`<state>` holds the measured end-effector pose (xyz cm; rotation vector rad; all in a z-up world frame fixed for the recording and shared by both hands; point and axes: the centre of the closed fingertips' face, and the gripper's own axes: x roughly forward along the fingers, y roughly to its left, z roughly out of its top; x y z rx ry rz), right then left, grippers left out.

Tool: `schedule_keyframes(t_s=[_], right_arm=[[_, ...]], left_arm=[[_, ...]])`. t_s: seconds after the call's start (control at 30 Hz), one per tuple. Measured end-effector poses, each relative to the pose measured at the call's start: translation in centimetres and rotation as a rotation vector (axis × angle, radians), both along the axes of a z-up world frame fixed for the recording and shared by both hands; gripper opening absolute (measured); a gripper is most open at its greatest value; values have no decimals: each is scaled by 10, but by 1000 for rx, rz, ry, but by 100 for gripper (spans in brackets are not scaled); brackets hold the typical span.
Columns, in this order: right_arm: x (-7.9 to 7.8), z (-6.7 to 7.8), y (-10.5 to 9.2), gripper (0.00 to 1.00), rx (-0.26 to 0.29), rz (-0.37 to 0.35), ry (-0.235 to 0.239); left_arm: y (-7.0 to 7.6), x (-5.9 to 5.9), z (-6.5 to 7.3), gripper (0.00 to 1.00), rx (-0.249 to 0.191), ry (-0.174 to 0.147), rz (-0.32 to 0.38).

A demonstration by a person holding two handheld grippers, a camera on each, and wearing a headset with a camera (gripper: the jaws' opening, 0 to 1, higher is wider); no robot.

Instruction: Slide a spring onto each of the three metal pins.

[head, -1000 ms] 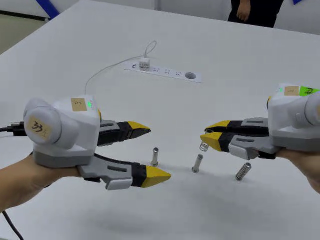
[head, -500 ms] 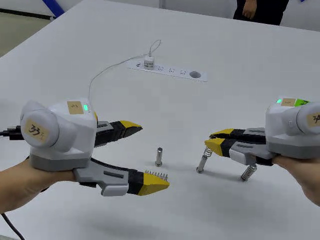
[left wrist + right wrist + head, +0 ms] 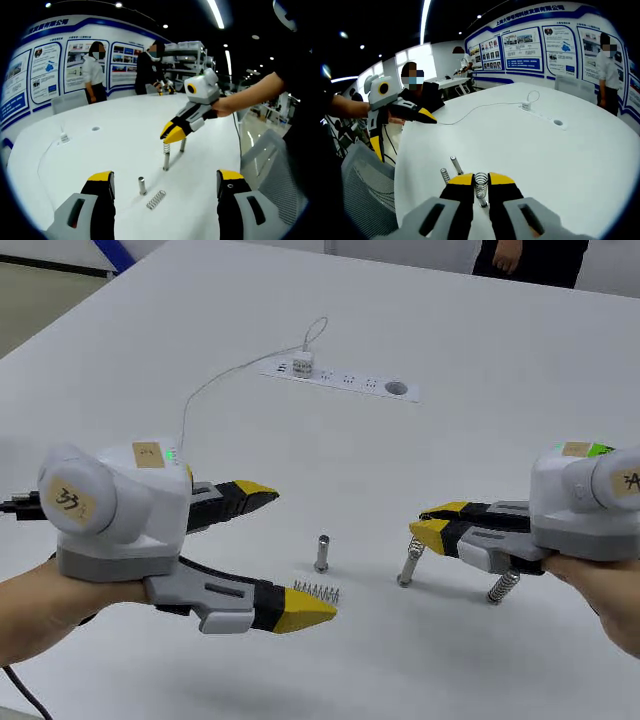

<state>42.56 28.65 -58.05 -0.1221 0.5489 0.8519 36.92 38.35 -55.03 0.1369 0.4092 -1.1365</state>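
Right hand-held gripper [image 3: 480, 178] tight on a spring [image 3: 480, 188] atop one pin [image 3: 483, 203], bare pin [image 3: 456, 165] and loose spring [image 3: 444, 175] just left.

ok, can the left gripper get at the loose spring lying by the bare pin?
Probably yes. The left gripper is open, and the loose spring lies flat on the table just off its lower fingertip, nothing between. The bare pin stands close behind it.
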Motion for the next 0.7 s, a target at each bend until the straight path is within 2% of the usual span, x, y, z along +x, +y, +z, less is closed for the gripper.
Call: schedule_keyframes(t_s=[0.33,0.53,0.7], right_arm=[[-1,-7,0,11,-28,19,5],[-1,-19,3,11,-50,22,12],[-1,-24,3,11,-59,25,0]], left_arm=[[1,-1,-2,86,2,5,-1],[6,-1,-4,86,6,8,10],[9,0,-6,86,9,13,19]])
